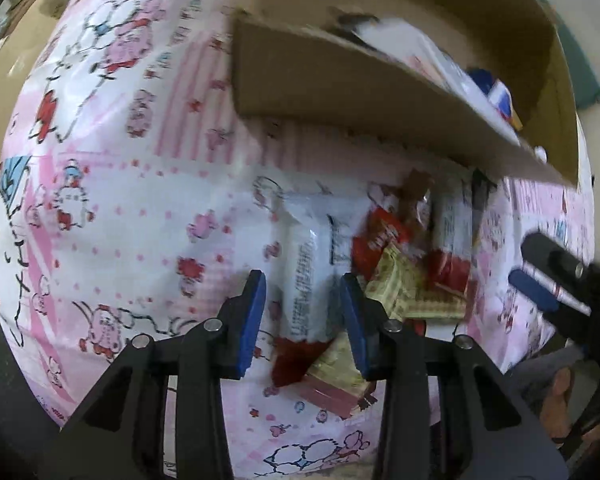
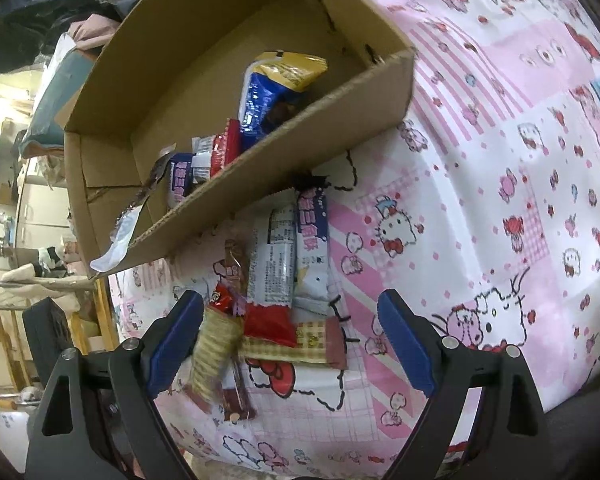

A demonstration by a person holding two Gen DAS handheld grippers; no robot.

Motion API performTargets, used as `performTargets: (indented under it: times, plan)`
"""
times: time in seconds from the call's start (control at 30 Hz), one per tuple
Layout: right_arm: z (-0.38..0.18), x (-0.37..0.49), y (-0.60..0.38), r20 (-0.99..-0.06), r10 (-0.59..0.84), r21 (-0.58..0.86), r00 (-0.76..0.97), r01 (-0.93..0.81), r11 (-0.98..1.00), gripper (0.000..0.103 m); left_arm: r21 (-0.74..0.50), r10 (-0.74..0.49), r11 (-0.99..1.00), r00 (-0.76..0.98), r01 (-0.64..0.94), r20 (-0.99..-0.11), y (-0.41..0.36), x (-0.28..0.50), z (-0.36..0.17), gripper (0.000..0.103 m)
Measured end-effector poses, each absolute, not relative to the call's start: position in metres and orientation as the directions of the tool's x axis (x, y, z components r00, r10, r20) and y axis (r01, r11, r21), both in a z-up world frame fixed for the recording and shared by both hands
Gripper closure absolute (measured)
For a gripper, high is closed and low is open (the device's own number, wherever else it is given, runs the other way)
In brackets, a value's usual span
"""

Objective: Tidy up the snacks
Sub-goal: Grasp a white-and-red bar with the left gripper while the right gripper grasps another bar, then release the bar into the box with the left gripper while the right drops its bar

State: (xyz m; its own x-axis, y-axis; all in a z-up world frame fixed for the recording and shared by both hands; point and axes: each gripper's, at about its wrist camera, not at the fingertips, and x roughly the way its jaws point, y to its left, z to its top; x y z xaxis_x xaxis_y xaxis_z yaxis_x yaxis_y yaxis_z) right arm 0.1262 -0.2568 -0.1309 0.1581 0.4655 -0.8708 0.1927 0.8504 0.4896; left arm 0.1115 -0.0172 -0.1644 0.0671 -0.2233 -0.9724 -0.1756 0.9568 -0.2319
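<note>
A pile of wrapped snack bars lies on a worktop covered with a pink-and-white cartoon-cat cloth, just in front of an open brown cardboard box. The left claw points steeply down over the pile, its blue-padded fingers set narrowly on either side of a long white-and-red wrapped snack bar; whether the pads press on the wrapper cannot be told. Beside that bar lie a red packet and yellow checked wafer packs. The right claw hangs with its fingers spread wide and nothing between the pads, above a cream cracker pack and a white-and-blue printed sachet. Inside the box sit a blue-and-yellow foil bag and several small bars.
</note>
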Motion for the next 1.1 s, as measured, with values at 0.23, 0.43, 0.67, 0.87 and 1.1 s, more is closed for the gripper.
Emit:
performTargets:
  times: [0.23,0.43,0.67,0.87,1.1]
  plan:
    - [-0.135,0.137,-0.228,-0.838,0.537,0.545,0.098,0.094,0.833,0.058,-0.174,-0.168,0.977,0.060,-0.124,-0.984,-0.039,0.114,-0.168,0.076]
    - [-0.153,0.143,-0.209,-0.903,0.427,0.429,0.040,0.064,0.901,0.057,-0.141,-0.124,0.973,0.097,-0.183,-0.987,-0.023,0.115,-0.157,0.076]
    - [-0.159,0.142,-0.197,-0.932,0.360,0.361,0.034,0.020,0.932,0.064,-0.150,-0.124,0.966,0.133,-0.209,-0.983,-0.021,0.113,-0.146,0.076]
    - [-0.150,0.136,-0.198,-0.913,0.405,0.405,0.045,-0.002,0.914,0.071,-0.166,-0.133,0.961,0.155,-0.221,-0.979,-0.012,0.099,-0.136,0.076]
    - [-0.124,0.111,-0.215,-0.862,0.503,0.505,0.062,0.004,0.863,0.072,-0.201,-0.160,0.952,0.185,-0.232,-0.970,0.005,0.088,-0.119,0.076]
